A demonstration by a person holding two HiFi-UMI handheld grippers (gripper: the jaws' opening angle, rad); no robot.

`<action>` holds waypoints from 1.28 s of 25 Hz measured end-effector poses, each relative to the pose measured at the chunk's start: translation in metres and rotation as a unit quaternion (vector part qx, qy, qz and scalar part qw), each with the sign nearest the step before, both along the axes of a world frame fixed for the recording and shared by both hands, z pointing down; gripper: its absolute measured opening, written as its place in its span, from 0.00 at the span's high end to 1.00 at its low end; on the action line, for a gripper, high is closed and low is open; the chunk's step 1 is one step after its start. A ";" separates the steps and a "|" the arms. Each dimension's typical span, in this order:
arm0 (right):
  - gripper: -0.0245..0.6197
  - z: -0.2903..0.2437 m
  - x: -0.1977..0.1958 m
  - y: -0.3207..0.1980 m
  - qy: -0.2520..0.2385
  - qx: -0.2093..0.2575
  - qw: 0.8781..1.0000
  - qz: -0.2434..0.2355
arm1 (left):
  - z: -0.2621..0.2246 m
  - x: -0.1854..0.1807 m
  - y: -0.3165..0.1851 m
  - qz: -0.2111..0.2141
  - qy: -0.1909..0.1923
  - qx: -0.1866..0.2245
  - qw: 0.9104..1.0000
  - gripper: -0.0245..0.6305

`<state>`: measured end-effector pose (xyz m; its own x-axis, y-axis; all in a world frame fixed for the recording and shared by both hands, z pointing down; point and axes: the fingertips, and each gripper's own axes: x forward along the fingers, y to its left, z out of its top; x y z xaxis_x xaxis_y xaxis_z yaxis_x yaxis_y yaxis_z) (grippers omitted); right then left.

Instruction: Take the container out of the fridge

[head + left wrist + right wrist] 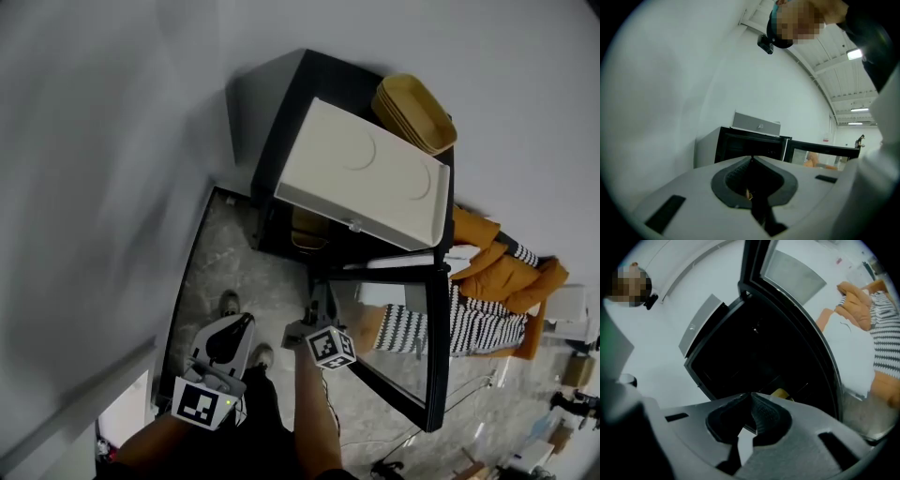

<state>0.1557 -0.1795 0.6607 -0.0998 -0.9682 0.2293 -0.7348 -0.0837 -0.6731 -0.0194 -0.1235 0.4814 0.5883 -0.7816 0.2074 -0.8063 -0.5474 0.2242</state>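
fridge (754,348) door open, reach step. yellow container (780,393) sits inside, ahead of your right gripper (751,395). both it and your left gripper (751,158) are pressed together, empty. next, spread the right jaws.

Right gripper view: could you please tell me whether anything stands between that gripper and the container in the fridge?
Nothing visible does. The fridge door stands open to one side, and the yellow container shows inside the dark fridge, beyond the shut right gripper.
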 end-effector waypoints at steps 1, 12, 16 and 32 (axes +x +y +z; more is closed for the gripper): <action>0.96 0.009 0.002 -0.003 -0.013 -0.002 1.000 0.007 | 0.004 0.000 -0.002 0.002 0.000 -0.002 1.000 0.95; 0.85 0.095 0.008 -0.036 -0.160 -0.019 0.986 0.034 | 0.028 0.003 -0.023 0.006 0.004 -0.018 1.000 0.95; 0.79 0.120 0.004 -0.046 -0.207 -0.005 0.978 0.030 | 0.036 0.000 -0.033 0.002 0.003 -0.019 1.000 0.95; 0.56 0.212 0.001 -0.076 -0.380 -0.003 0.924 0.047 | 0.058 0.000 -0.050 0.003 0.002 -0.025 1.000 0.95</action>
